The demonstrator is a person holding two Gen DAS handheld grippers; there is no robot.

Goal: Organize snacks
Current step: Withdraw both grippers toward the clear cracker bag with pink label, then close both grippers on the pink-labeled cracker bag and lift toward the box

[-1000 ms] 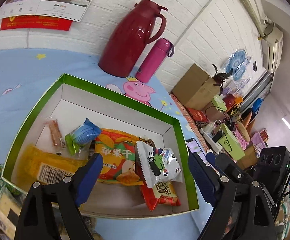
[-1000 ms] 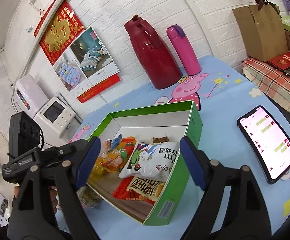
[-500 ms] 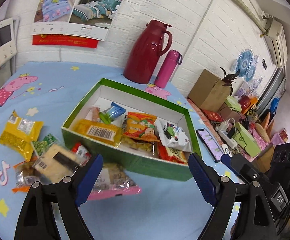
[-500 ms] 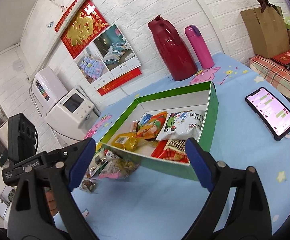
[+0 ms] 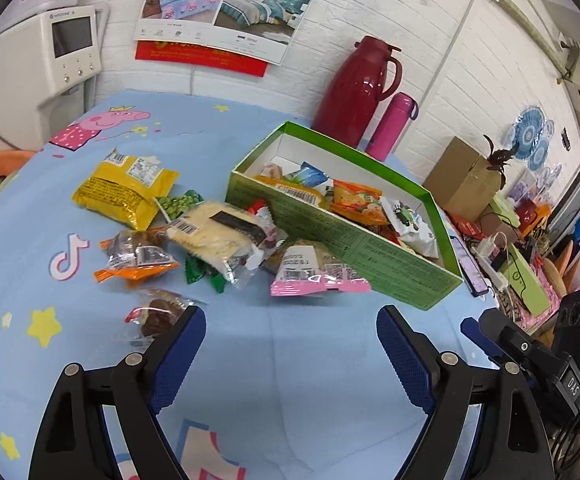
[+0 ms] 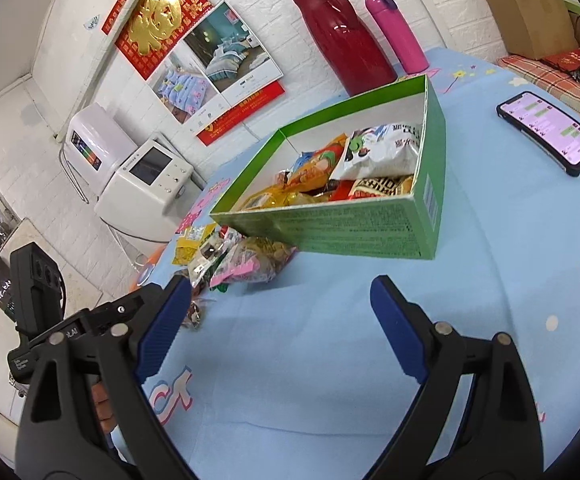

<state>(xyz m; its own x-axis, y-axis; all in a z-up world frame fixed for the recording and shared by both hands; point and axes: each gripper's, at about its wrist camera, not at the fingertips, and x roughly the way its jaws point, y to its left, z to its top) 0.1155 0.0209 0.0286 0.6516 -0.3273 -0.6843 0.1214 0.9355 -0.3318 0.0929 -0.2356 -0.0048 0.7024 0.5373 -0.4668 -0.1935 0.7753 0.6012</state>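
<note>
Both hand-held grippers, left (image 5: 290, 334) and right (image 6: 280, 306), have backed away from the box (image 5: 342, 236); jaws spread, empty. Loose snacks (image 5: 214, 232) lie left of box.

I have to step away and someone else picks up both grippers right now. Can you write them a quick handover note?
Left gripper: open, empty, held over bare tablecloth in front of the loose pile.
Right gripper: open, empty, in front of the green box.
Done: several packets already lie in the box, among them a white packet and an orange one.
Left: loose snacks on the table beside the box, including the yellow packet, the pale cracker pack, the pink-edged packet, a brown sweet nearest the left gripper. The phone lies on the box's other side.
</note>
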